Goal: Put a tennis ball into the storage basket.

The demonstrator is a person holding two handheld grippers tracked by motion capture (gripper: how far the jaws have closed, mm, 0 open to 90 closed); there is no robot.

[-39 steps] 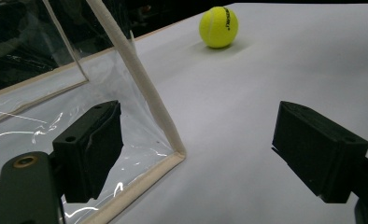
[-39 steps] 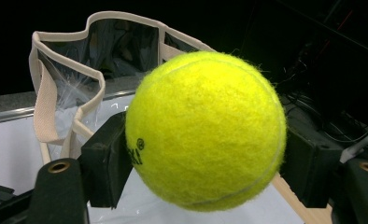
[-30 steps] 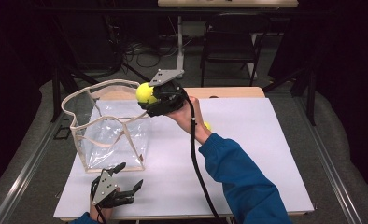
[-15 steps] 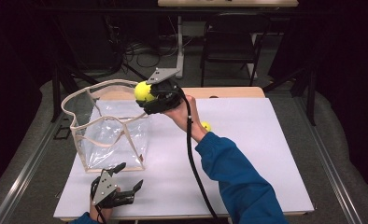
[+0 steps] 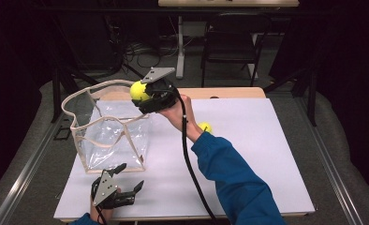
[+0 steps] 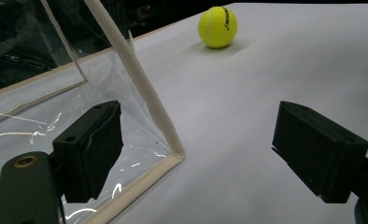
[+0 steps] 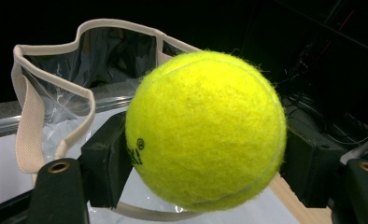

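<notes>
You had the tennis ball (image 7: 205, 130) clamped between the jaws of your right gripper (image 5: 145, 93), one pad on each flank of it, and you were carrying it up at the rim of the clear bag (image 5: 110, 133). Compared with a second ago, the ball had crept a touch farther toward the bag's far right corner and a little higher, so it sat right above the cream-trimmed edge rather than beside it. From the right gripper view, the bag's open mouth lay just behind and below the ball, so by my reading the carry was nearly finished and the drop was the step to come.

Your left gripper (image 5: 119, 190) hadn't budged. It rested low on the white tabletop (image 5: 267, 154), just in front of the bag's near corner, jaws spread wide and holding nothing. In the left gripper view, that corner seam stood between the two pads without either one touching it.

A second ball (image 6: 217, 26) lay loose on the tabletop, out past your right forearm (image 5: 229, 173), well apart from the bag. That one looked to be next in line.

The bag's soft walls sagged, so I'd judge the risk was the ball clipping the rim and rolling off outside.
</notes>
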